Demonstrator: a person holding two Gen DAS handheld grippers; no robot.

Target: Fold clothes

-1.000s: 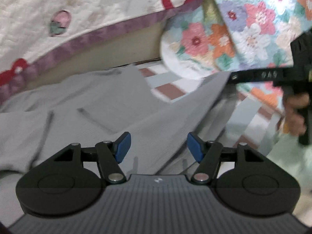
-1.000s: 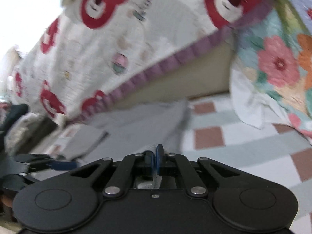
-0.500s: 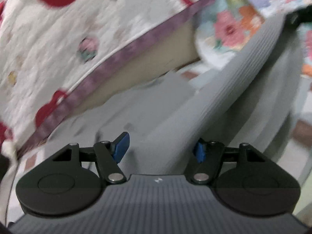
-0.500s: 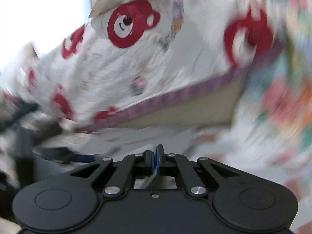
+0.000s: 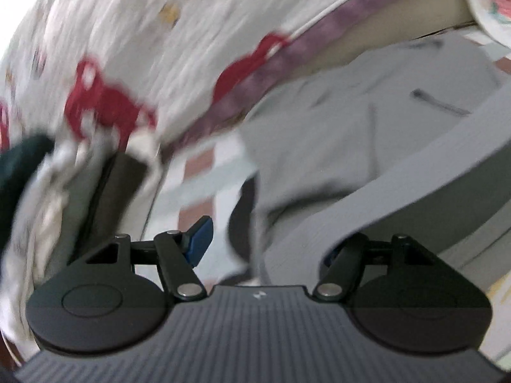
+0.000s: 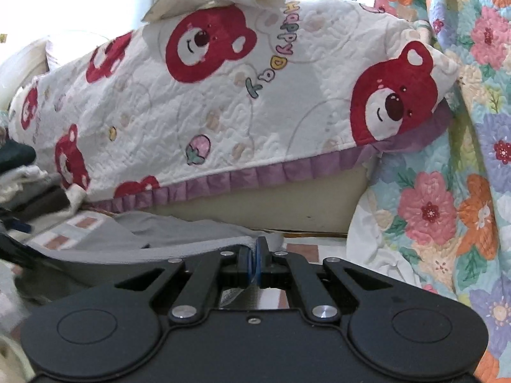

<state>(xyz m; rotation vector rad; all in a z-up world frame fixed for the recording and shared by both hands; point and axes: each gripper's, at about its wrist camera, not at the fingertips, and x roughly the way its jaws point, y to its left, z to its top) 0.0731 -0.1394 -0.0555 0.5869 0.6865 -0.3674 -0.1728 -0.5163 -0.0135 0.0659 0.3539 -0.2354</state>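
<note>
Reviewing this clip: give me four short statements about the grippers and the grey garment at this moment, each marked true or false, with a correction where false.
1. The right gripper is shut on the grey garment. True.
2. The left gripper is clamped shut. False: its jaws stand wide apart, with grey cloth draped across one side.
3. The bear-print quilt has a purple ruffled hem. True.
4. The grey garment lies neatly folded in a square. False: it is spread out and partly lifted.

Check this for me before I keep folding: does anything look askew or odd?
Only the grey garment: the right gripper pinches its ribbed edge, while the open left gripper holds nothing, so the cloth lies bunched and lopsided. No visible damage.
</note>
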